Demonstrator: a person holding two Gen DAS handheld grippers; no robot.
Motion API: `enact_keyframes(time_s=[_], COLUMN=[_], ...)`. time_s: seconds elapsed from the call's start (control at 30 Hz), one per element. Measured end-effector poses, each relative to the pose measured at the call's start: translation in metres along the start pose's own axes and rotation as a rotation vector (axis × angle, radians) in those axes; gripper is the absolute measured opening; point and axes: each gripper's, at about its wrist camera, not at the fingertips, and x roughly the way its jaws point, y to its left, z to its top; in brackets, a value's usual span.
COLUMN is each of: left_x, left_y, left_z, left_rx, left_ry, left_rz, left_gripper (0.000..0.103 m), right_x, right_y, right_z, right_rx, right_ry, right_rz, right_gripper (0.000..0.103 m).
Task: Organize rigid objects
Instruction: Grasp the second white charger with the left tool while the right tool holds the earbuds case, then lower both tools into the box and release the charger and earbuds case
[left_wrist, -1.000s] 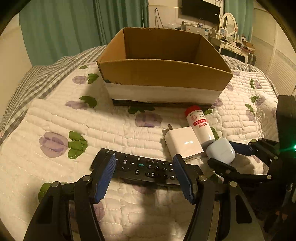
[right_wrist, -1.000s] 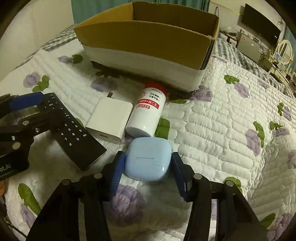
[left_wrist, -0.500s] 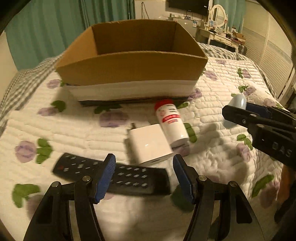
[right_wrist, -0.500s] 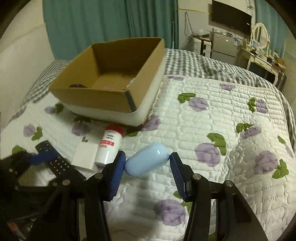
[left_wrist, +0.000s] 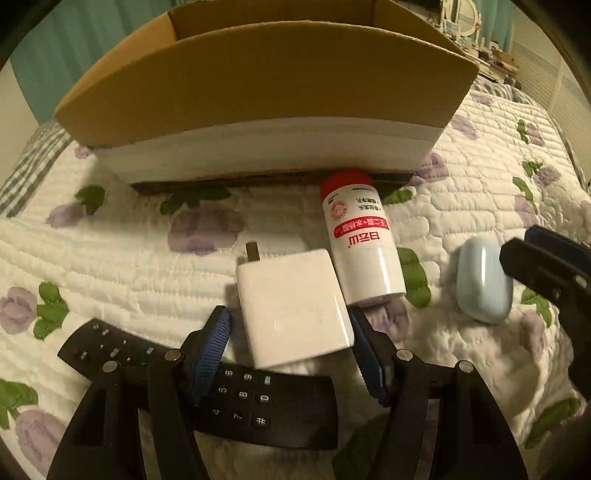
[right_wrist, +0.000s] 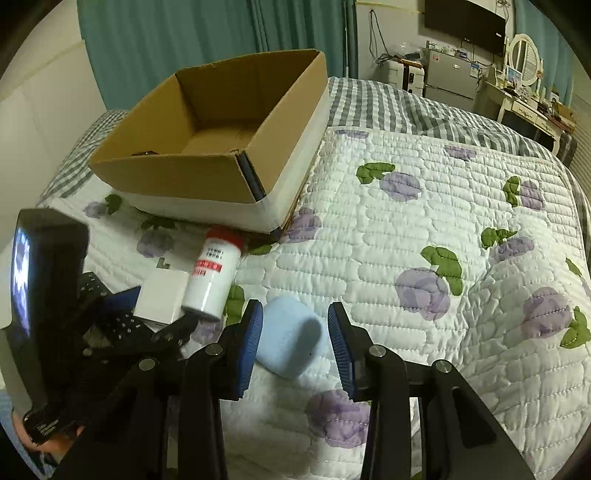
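A cardboard box (left_wrist: 266, 85) stands on the quilted bed, also in the right wrist view (right_wrist: 221, 147). A white charger (left_wrist: 291, 306) lies between the open fingers of my left gripper (left_wrist: 291, 354). A black remote (left_wrist: 236, 398) lies under that gripper. A white bottle with a red cap (left_wrist: 358, 243) lies beside the charger. A pale blue earbud case (right_wrist: 290, 336) lies on the quilt between the open fingers of my right gripper (right_wrist: 295, 339), apart from both pads; it also shows in the left wrist view (left_wrist: 480, 284).
The floral quilt (right_wrist: 443, 258) stretches to the right. A desk, mirror and TV (right_wrist: 465, 18) stand behind the bed. Teal curtains hang at the back. The left gripper body (right_wrist: 44, 295) is close on the left of the right one.
My right gripper has let go of the blue case, which now lies on the quilt. My left gripper has moved forward from the remote to around the charger.
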Motion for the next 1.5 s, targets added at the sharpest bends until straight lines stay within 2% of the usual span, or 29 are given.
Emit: enact_keyframes(time_s=[0.1, 0.13, 0.17, 0.23, 0.4, 0.57, 0.63, 0.8, 0.83, 0.97, 1.17, 1.4, 1.5], left_x=[0.0, -0.001, -0.002, -0.006, -0.025, -0.039, -0.045, -0.06, -0.064, -0.075, -0.094, -0.138, -0.158], left_y=[0.001, 0.003, 0.006, 0.011, 0.027, 0.043, 0.048, 0.051, 0.053, 0.054, 0.055, 0.066, 0.063], left_z=[0.002, 0.001, 0.0, -0.002, -0.011, -0.02, -0.023, -0.03, -0.029, -0.028, -0.027, -0.01, 0.007], left_rx=[-0.01, -0.016, -0.023, -0.044, -0.086, -0.113, -0.119, -0.126, -0.128, -0.134, -0.146, -0.167, -0.133], left_ry=[-0.012, -0.019, -0.022, -0.037, -0.087, -0.102, -0.109, -0.138, -0.151, -0.188, -0.245, -0.343, -0.396], left_rz=[-0.023, -0.04, -0.054, -0.076, -0.109, -0.133, -0.142, -0.162, -0.165, -0.177, -0.187, -0.228, -0.219], left_gripper=[0.063, 0.055, 0.055, 0.054, 0.052, 0.052, 0.052, 0.052, 0.052, 0.052, 0.052, 0.052, 0.052], right_x=[0.006, 0.008, 0.009, 0.01, 0.012, 0.019, 0.025, 0.035, 0.034, 0.018, -0.015, -0.063, -0.077], right_y=[-0.002, -0.004, -0.005, -0.006, 0.0, 0.01, 0.015, 0.027, 0.027, 0.034, 0.037, 0.045, 0.049], right_z=[-0.002, -0.003, -0.003, -0.006, -0.008, -0.011, -0.012, -0.014, -0.014, -0.014, -0.004, 0.038, 0.064], right_rx=[0.013, 0.02, 0.023, 0.027, 0.011, -0.031, -0.055, -0.121, -0.125, -0.148, -0.13, -0.12, -0.136], right_ry=[0.023, 0.028, 0.033, 0.037, 0.038, 0.06, 0.074, 0.097, 0.091, 0.028, -0.046, -0.178, -0.234], right_rz=[-0.019, -0.023, -0.025, -0.028, -0.015, -0.012, -0.031, -0.098, -0.106, -0.122, -0.094, -0.031, -0.012], right_gripper=[0.037, 0.037, 0.037, 0.047, 0.05, 0.055, 0.061, 0.06, 0.057, 0.057, 0.057, 0.057, 0.057])
